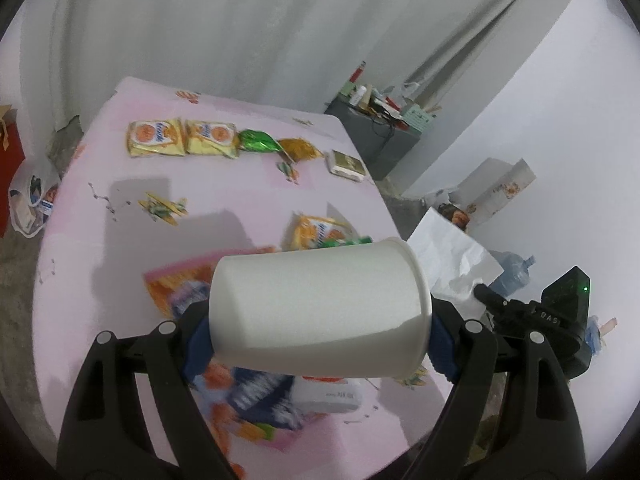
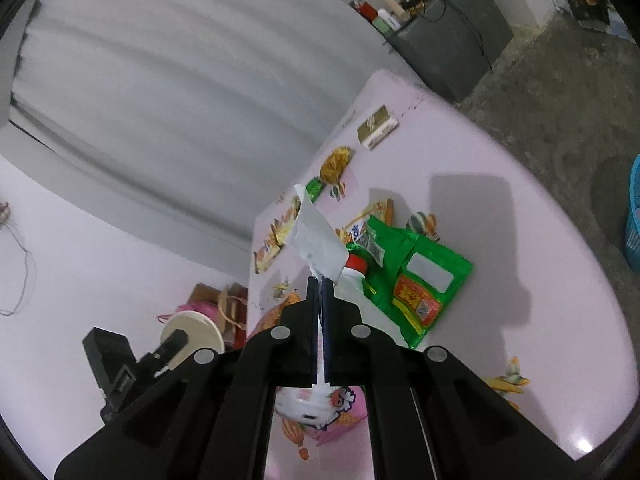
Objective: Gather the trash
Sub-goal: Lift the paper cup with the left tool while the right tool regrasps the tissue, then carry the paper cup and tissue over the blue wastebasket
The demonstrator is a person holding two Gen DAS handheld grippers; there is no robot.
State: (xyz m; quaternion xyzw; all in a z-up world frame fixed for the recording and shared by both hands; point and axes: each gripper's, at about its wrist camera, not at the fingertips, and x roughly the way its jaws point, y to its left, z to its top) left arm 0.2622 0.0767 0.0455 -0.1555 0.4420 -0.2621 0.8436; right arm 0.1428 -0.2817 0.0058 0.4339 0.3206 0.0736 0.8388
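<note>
One white paper cup (image 1: 320,308) lies sideways between the blue pads of the left gripper (image 1: 320,344), whose jaws stand wide and clamp it end to end above the near edge of the pink table (image 1: 100,248). The right gripper (image 2: 320,284) is closed tight on one silvery white wrapper (image 2: 318,240), lifted over the table. Along the far edge lie two yellow snack packets (image 1: 182,138), one green foil wrapper (image 1: 256,141) and one small gold box (image 1: 346,166). One large green bag (image 2: 416,280) lies mid-table.
</note>
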